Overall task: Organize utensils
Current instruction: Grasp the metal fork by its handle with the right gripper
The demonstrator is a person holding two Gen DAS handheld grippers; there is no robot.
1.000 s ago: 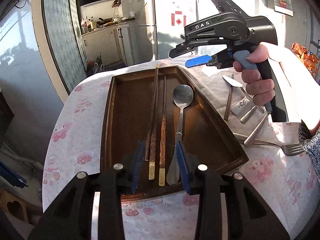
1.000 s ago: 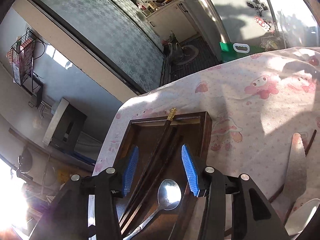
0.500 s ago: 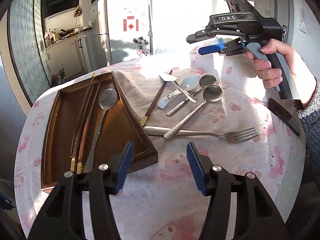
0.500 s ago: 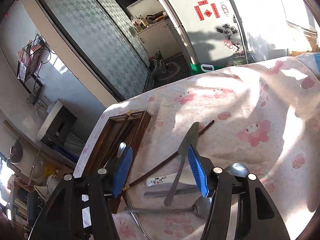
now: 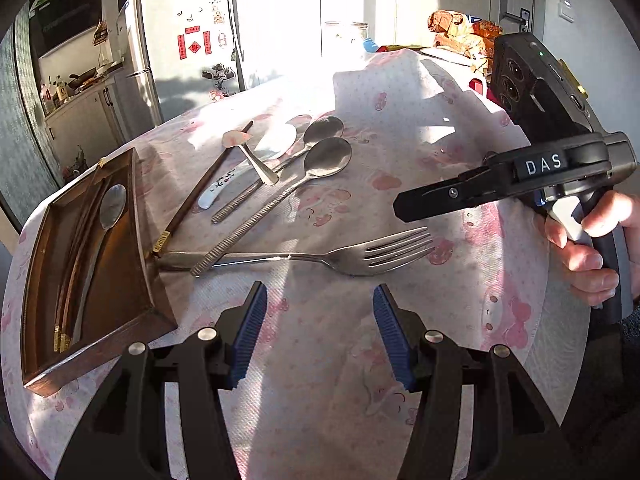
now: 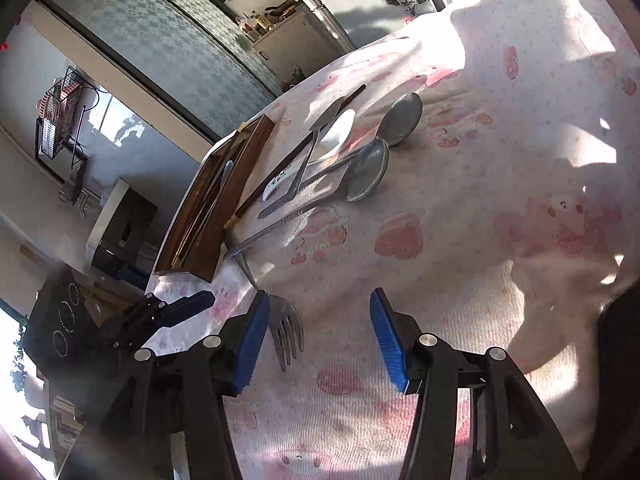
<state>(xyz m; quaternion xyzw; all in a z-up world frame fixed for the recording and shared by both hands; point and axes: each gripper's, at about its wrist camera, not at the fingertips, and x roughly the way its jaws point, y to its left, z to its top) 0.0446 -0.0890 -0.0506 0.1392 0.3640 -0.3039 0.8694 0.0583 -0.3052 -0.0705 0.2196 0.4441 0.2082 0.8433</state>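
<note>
Utensils lie loose on the tabletop, which is covered in a pink-print cloth. Fork lies crosswise, just ahead of the left gripper, tines pointing toward the right gripper. Two textured-handle metal spoons lie side by side beyond the fork; the nearer one's handle end rests over the fork handle. White ceramic spoon, small metal spatula and one dark chopstick lie next to them, the chopstick's gold tip near the tray corner. Wooden tray sits at the left, holding a pair of chopsticks and one spoon.

Left gripper jaws are spread wide, nothing between them, hovering over bare cloth. Right gripper, held in a hand, hangs above the tabletop near the fork tines; in the right wrist view its jaws are wide apart and empty, fork tines just beside the left blue pad.
</note>
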